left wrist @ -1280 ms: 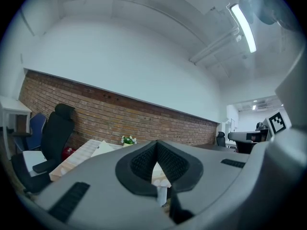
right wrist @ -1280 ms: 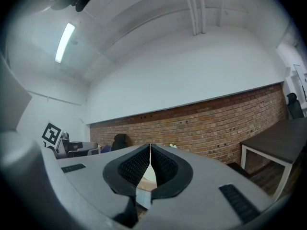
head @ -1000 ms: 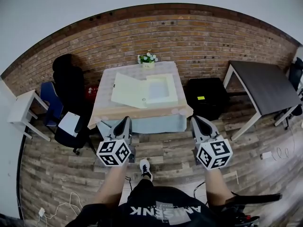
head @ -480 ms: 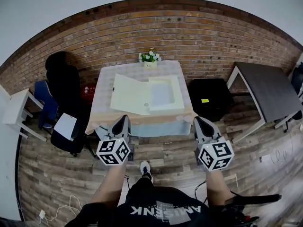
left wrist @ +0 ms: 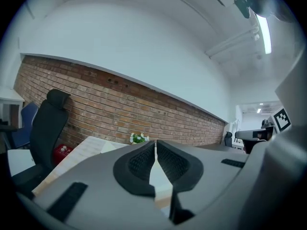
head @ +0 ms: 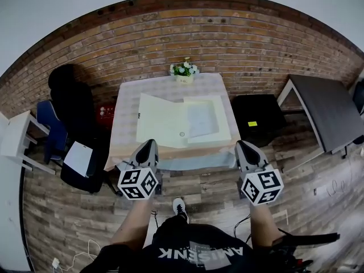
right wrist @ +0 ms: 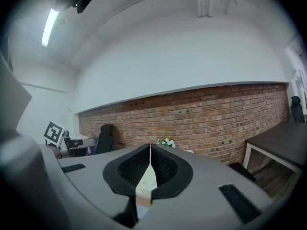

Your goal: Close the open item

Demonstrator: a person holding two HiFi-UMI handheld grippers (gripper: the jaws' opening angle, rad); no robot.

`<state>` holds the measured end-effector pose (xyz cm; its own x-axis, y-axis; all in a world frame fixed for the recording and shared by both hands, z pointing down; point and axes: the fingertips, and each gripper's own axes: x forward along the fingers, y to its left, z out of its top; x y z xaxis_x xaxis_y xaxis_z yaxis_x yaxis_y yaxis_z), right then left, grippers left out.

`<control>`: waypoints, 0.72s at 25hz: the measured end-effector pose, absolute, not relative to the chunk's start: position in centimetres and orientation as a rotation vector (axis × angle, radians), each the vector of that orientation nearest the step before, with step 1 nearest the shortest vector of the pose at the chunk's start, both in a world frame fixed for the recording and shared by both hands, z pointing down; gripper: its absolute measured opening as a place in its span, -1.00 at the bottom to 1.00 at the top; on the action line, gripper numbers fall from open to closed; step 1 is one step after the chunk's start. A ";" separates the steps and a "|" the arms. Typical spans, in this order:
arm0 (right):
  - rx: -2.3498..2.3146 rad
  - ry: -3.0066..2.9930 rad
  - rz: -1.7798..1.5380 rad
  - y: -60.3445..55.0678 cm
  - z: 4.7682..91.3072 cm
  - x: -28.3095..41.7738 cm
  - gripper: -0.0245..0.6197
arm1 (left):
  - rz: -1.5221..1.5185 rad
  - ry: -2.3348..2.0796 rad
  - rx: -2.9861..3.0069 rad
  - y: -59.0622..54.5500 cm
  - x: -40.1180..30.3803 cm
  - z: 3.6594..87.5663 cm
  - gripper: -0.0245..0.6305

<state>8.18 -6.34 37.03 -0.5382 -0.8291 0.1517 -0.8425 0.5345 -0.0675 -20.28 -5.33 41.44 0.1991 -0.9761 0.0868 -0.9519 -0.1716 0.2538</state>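
A pale yellow box [head: 206, 120] lies open on the cloth-covered table [head: 126, 147], its lid [head: 160, 120] folded flat to the left. A small round mark sits near the lid's front edge. My left gripper [head: 149, 145] hangs just short of the table's front edge, left of centre, shut with nothing in it. My right gripper [head: 243, 146] is at the front right corner, also shut and empty. In the left gripper view the jaws [left wrist: 155, 145] meet at the tips; in the right gripper view [right wrist: 150, 147] they meet too. Both are apart from the box.
A pot of white flowers [head: 183, 71] stands at the table's far edge against the brick wall. A black office chair [head: 71, 112] is left of the table, a black cabinet [head: 256, 117] to its right, and a dark table [head: 327, 110] further right. A white side table [head: 14, 132] stands far left.
The table and box have come nearer and lower in the head view as the person steps forward. Both grippers stay shut and level ahead of the body.
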 end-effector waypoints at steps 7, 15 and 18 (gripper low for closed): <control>1.440 -2.630 0.214 -10.2 37.7 4.6 -0.79 | -0.123 -1.809 2.214 -9.3 -23.9 42.8 -0.88; 1.412 -2.608 0.196 -14.6 38.1 -0.3 -0.79 | -0.074 -1.838 2.118 -12.9 -30.9 46.2 -0.88; 1.410 -2.598 0.202 -16.0 38.6 -1.6 -0.79 | -0.057 -1.851 2.070 -13.9 -33.4 47.9 -0.88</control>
<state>-1.65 -15.98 38.58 -0.5348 -0.8157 0.2207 -0.8400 0.5416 -0.0336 -33.37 -13.86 47.93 0.1404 -0.9681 0.2076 -0.9534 -0.0756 0.2920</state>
